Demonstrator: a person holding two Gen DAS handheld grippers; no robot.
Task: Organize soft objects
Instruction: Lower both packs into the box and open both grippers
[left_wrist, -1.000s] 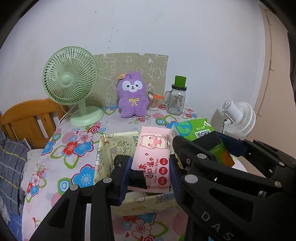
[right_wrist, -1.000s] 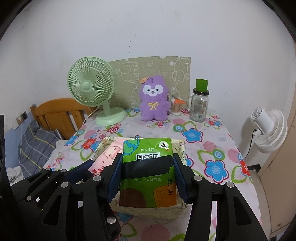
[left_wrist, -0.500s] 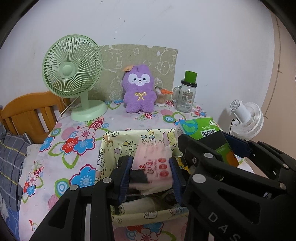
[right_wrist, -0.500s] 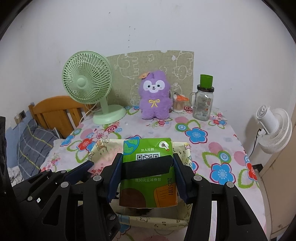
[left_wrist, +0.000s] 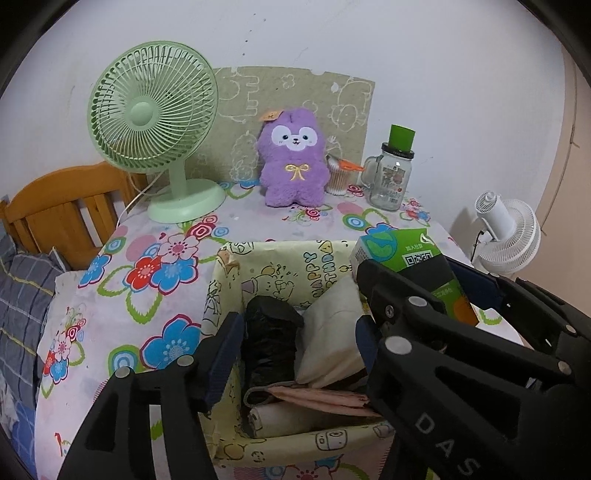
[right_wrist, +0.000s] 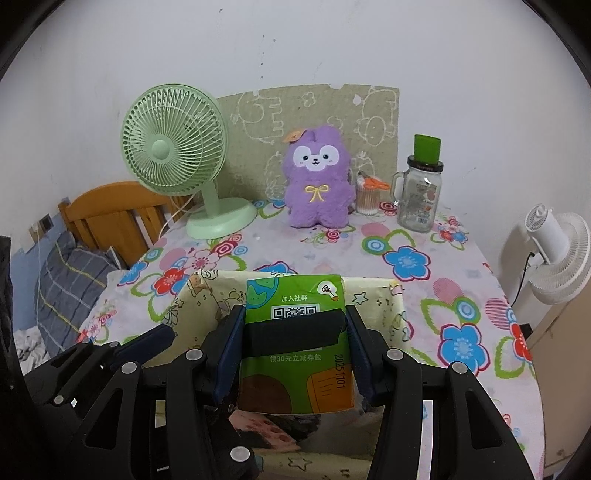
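Note:
A yellow cartoon-print fabric basket sits on the flowered table. Inside lie a black roll, a cream soft pack and the pink wipes pack, which also shows in the right wrist view. My left gripper is open and empty over the basket. My right gripper is shut on a green tissue pack and holds it above the basket; that pack also shows in the left wrist view. A purple plush stands at the back.
A green desk fan stands back left. A glass jar with a green lid and a cotton-swab cup stand back right. A white fan is off the table's right edge. A wooden bed frame is at left.
My left gripper opened and let go of the pink wipes pack, which now lies inside the basket. My right gripper still holds the green tissue pack over the basket, a little lower.

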